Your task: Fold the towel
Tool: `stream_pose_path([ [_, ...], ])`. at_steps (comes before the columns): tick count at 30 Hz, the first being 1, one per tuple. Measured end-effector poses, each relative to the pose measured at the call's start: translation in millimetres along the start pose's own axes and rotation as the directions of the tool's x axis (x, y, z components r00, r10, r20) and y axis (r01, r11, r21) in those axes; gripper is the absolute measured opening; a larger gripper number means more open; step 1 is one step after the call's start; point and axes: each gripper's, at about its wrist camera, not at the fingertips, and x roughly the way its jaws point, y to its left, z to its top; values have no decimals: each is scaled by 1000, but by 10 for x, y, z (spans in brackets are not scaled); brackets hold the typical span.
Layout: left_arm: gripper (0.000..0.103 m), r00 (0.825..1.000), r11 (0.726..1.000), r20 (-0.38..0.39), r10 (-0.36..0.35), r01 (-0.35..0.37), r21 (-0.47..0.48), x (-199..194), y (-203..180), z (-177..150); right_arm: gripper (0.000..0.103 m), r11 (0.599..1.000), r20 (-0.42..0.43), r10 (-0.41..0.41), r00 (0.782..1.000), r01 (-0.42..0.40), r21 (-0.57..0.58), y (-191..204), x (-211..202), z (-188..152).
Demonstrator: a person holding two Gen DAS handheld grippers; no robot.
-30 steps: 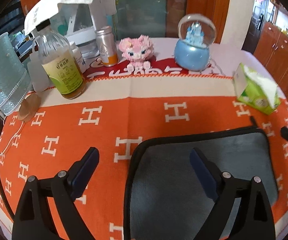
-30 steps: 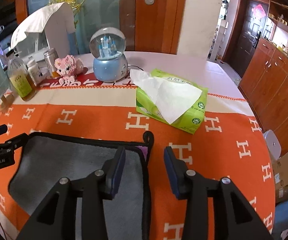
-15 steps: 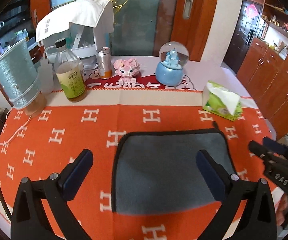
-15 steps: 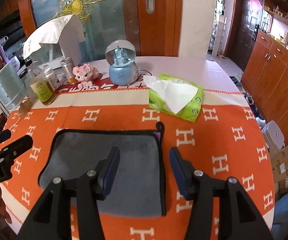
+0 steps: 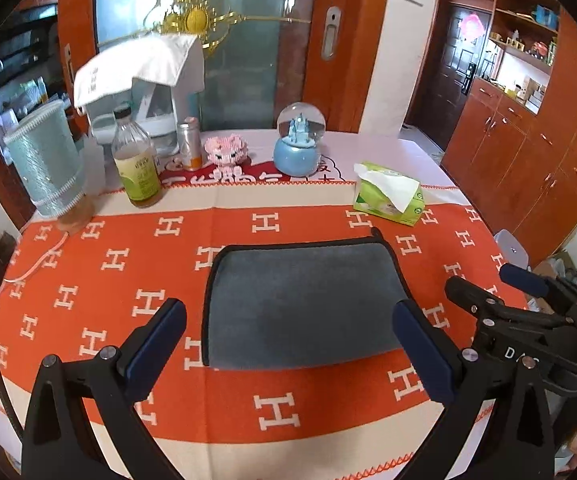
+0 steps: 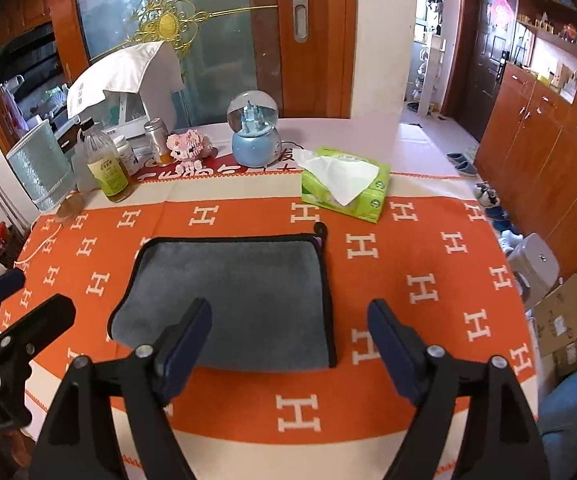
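Note:
A grey towel [image 5: 304,304] with black edging lies folded flat on the orange patterned tablecloth [image 5: 108,264]; it also shows in the right wrist view [image 6: 240,300]. My left gripper [image 5: 288,344] is open and empty, held above the towel's near edge. My right gripper [image 6: 290,340] is open and empty, above the towel's near right corner. The right gripper also shows at the right of the left wrist view [image 5: 500,284], and the left gripper at the left of the right wrist view [image 6: 28,300].
A green tissue box [image 5: 388,200] stands beyond the towel. At the table's back are a snow globe [image 5: 299,140], a pink toy [image 5: 226,152], a bottle [image 5: 136,164], a can [image 5: 189,146] and a teal lamp shade [image 5: 44,160]. A white cable [image 5: 40,260] runs at left.
Both grippers have pulled back and up from the towel, so more of the table shows. The right gripper's jaws have opened wider. The towel has not moved.

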Motion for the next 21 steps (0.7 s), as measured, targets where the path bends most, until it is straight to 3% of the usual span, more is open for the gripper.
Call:
stream_pose_path([
  [11,102,999,999,14,52,-52,-15,-351,25,-180,82,1000,9,-18,1000,18,15,11,-276,-134],
  [21,102,999,998,8,40,-39,-45,-665,10,-412,83,1000,36,8,999,-8,-7,106,-632,-370],
])
